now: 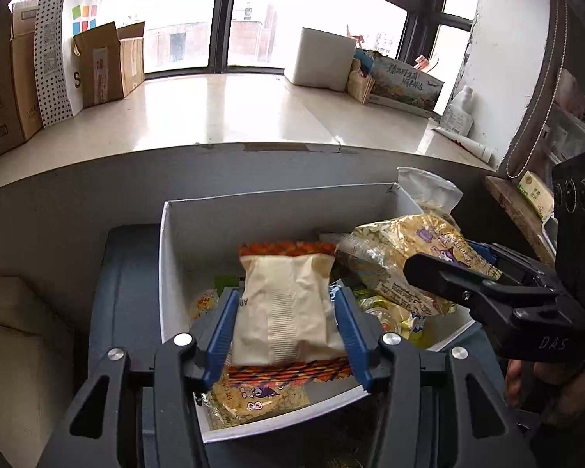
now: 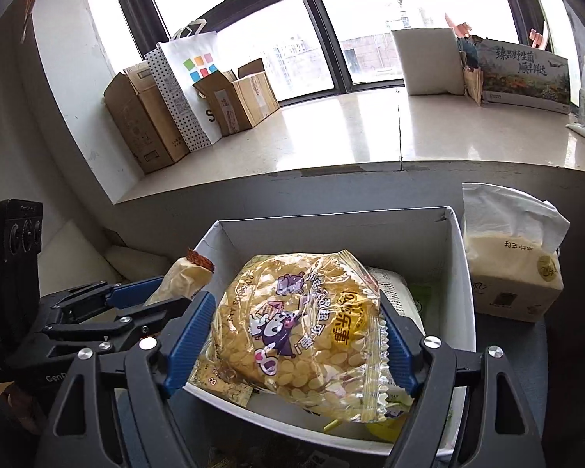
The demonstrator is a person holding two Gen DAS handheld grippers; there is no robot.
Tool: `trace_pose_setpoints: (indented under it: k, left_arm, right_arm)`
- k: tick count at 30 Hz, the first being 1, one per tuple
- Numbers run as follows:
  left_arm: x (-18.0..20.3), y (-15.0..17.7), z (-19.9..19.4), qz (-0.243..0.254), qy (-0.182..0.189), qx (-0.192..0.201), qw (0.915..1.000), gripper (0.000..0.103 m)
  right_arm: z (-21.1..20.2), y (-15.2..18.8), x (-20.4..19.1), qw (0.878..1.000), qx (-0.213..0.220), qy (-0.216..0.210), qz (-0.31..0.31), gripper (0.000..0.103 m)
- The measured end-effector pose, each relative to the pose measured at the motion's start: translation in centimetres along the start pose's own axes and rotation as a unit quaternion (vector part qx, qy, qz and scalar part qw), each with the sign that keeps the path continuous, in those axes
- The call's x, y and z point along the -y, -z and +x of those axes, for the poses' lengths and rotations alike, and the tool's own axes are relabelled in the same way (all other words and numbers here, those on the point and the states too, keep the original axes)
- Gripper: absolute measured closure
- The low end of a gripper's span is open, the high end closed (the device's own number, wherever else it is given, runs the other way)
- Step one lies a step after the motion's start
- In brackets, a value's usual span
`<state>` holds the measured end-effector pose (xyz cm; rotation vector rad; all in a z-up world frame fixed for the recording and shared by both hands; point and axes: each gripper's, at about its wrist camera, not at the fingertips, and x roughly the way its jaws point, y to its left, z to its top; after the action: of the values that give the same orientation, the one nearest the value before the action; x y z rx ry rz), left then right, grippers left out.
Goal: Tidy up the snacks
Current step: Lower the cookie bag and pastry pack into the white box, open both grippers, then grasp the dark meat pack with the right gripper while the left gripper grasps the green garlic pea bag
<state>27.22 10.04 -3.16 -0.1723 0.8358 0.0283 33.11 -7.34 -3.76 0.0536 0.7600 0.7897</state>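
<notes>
A white cardboard box (image 1: 253, 202) holds several snack packets, among them a yellow one (image 1: 249, 397) at its near edge. My left gripper (image 1: 286, 300) is shut on a cream packet with orange zigzag ends (image 1: 288, 304), its blue pads against both sides, just above the box's near half. From the right wrist view this cream packet (image 2: 187, 277) tilts up out of the left gripper (image 2: 148, 292) at the box's left rim (image 2: 206, 238). My right gripper (image 2: 296, 304) is shut on a wide clear yellow snack bag (image 2: 296, 331) over the box; that bag (image 1: 401, 249) hangs at the box's right side.
A tissue pack (image 2: 514, 273) stands just right of the box. The box rests on a dark blue-grey surface (image 1: 128, 273) below a grey wall. Behind is a pale window sill (image 1: 222, 113) with cardboard boxes (image 1: 109, 62), a white shopping bag (image 2: 199, 74) and a white block (image 2: 429, 58).
</notes>
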Motion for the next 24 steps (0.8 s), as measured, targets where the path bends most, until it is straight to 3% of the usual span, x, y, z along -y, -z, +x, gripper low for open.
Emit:
trace_pose_setpoints:
  k: [1, 2, 3, 10, 16, 24]
  left_arm:
    - [-0.1, 0.0, 0.3, 0.001, -0.009, -0.006, 0.9999, 0.030]
    - [-0.3, 0.2, 0.4, -0.001, -0.008, -0.009, 0.9999, 0.006]
    - [-0.5, 0.3, 0.4, -0.005, -0.001, -0.005, 1.0000, 0.000]
    - [-1.1, 1.0, -0.1, -0.007, -0.002, -0.002, 1.0000, 0.000]
    - [-0.8, 1.4, -1.5, -0.004, -0.006, 0.005, 1.0000, 0.000]
    - [-0.2, 5.2, -7.4, 0.003, 0.001, 0.046, 0.9989, 0.000]
  right_arm:
    - [0.5, -0.1, 0.2, 1.000, -0.006, 0.004, 0.006, 0.009]
    - [0.9, -0.2, 0.6, 1.000, -0.014, 0.004, 0.014, 0.006]
    - [1.1, -0.2, 1.0, 0.999, -0.019, 0.009, 0.024, 0.000]
    - [1.0, 0.2, 2.3, 0.999, -0.017, 0.026, 0.045, 0.000]
    - [-1.5, 0.2, 1.3, 0.999, 0.015, 0.027, 0.030, 0.000]
    - [-7.7, 4.2, -1.9, 0.998, 0.054, -0.015, 0.000, 0.000]
